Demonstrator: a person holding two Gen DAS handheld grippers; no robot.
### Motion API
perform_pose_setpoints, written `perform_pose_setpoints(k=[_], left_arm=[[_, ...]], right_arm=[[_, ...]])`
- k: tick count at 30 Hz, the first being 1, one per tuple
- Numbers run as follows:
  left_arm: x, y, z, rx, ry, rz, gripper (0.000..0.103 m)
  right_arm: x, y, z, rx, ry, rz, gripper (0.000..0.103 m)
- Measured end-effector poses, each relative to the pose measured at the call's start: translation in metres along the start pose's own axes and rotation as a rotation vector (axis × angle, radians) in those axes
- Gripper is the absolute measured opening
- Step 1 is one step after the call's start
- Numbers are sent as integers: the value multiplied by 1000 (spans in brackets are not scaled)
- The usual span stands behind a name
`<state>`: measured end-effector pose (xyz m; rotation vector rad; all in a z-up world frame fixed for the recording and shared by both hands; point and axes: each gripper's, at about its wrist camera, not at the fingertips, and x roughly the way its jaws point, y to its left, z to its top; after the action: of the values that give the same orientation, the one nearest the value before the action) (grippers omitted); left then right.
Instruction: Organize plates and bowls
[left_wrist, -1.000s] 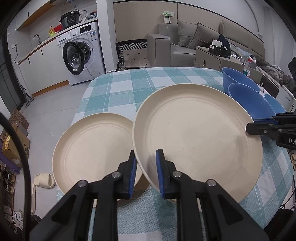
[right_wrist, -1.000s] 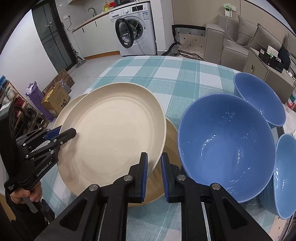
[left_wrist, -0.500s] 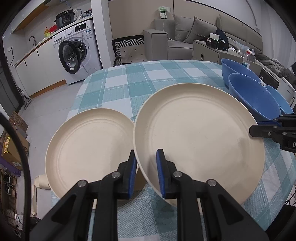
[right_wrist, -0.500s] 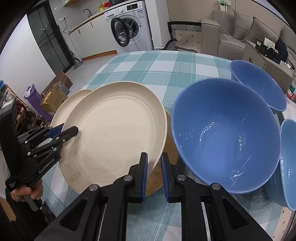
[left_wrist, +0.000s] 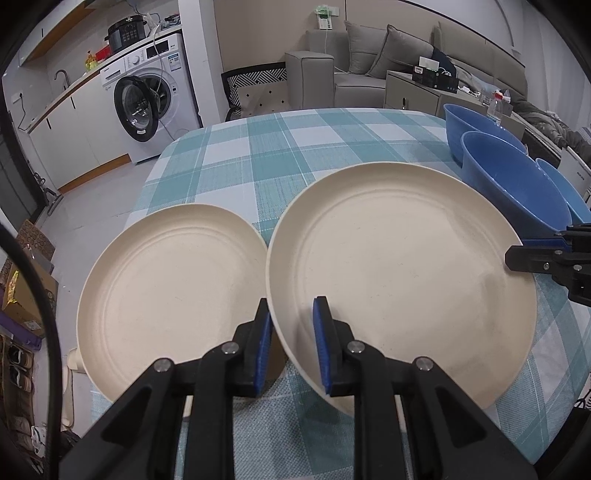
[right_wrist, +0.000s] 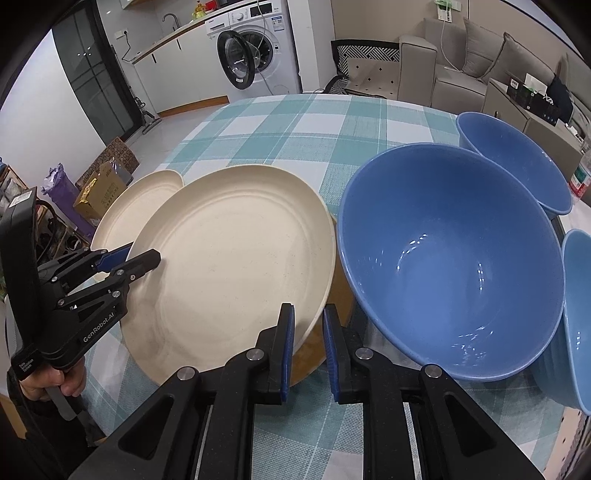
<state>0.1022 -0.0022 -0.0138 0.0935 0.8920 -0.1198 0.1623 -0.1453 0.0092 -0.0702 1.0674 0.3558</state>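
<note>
Both grippers clamp opposite rims of the raised cream plate, left gripper at its near-left edge, right gripper at the side nearest the blue bowl, while the second plate lies flat just leftward, nearer the left hand.

My claw looks out over a teal-and-white checked tablecloth. At eleven o'clock a white front-loading washing machine stands with its door open; a grey fabric sofa sits at one o'clock on pale tiled floor.
</note>
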Motion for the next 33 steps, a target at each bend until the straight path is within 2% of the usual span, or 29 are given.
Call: perform_pose_setpoints(k=[17,33], left_arm=[[7,-16,-4,47,0,39,22],[11,-24,-6,84,-6,96,23]], right_arm=[[6,-6,-8,-14,-1,-56,17],[14,6,-15,-91,-14,-158,18]])
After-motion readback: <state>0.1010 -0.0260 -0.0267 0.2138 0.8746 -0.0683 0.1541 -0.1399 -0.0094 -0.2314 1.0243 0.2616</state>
